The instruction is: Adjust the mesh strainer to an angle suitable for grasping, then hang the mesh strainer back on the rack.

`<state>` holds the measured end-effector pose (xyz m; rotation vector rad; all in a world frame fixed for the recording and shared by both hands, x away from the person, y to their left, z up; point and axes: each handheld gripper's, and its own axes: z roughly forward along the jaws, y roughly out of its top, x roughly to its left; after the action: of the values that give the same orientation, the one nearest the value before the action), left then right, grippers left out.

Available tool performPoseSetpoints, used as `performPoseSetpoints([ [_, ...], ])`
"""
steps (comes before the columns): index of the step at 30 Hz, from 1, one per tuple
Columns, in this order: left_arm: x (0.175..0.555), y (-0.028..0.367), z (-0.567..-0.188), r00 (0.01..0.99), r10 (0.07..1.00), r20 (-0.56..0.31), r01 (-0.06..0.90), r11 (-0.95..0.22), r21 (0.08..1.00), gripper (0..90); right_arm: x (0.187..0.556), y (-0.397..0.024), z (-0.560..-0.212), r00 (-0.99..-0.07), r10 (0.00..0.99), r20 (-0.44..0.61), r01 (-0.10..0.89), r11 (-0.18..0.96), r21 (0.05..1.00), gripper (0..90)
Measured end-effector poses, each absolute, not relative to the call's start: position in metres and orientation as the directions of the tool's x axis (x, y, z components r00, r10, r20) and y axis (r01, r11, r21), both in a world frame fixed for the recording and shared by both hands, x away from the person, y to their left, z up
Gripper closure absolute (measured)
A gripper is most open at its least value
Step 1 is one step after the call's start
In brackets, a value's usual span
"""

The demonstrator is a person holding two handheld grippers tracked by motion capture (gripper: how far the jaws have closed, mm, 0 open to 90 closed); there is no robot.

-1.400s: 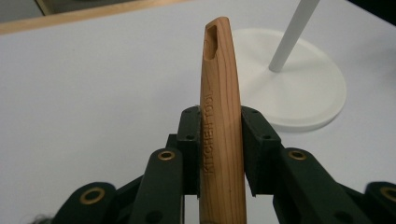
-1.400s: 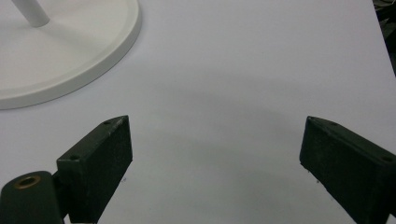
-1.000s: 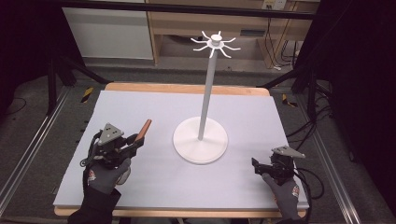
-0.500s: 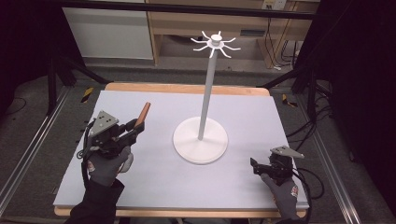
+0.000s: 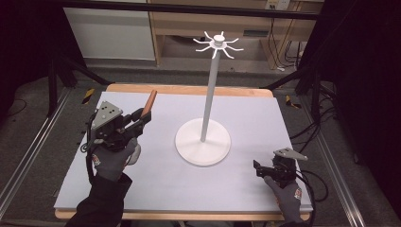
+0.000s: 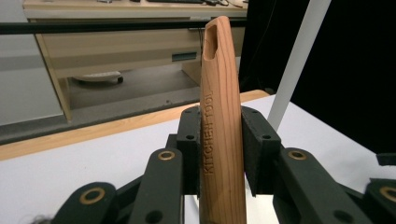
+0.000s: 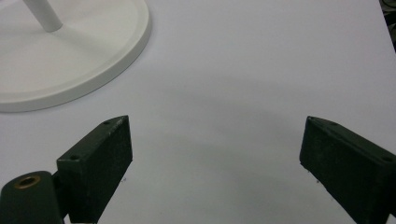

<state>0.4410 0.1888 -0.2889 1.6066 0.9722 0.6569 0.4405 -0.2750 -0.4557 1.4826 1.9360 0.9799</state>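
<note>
The left hand-held gripper (image 5: pixel 137 124), matte black with brass-ringed pivots, pinches a slim, rounded wooden handle (image 6: pixel 220 116) with visible grain, the words KITCHEN TOOL pressed into it and a slot near its tip. The handle (image 5: pixel 150 102) rises tilted above the left part of the smooth, pale grey table (image 5: pixel 246 118) with its light wood edge. A white stand (image 5: pixel 203 146) sits mid-table: a flat round base, a thin straight pole and a crown of curved hooks. The right hand-held gripper (image 7: pixel 215 154) hovers over bare table near the base's rim (image 7: pixel 116 60), its blocky jaws spread wide.
</note>
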Motion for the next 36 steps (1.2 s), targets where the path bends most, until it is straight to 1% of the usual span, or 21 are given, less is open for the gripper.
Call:
performPoseSetpoints([
  [19, 0.441, 0.171, -0.243, 0.539, 0.839, -0.072, 0.146, -0.008, 0.989, 70.4, 0.441, -0.275, -0.456, -0.274, 0.961, 0.039, 0.602, 0.14, 0.786, 9.6],
  [35, 0.434, 0.151, -0.214, 0.568, 0.822, -0.033, 0.079, -0.014, 0.997, 70.3, 0.441, -0.275, -0.456, -0.272, 0.961, 0.047, 0.601, 0.131, 0.788, 9.6],
  [36, 0.434, 0.15, -0.213, 0.569, 0.822, -0.041, 0.08, -0.006, 0.997, 70.3, 0.441, -0.275, -0.456, -0.271, 0.962, 0.041, 0.599, 0.135, 0.789, 9.6],
])
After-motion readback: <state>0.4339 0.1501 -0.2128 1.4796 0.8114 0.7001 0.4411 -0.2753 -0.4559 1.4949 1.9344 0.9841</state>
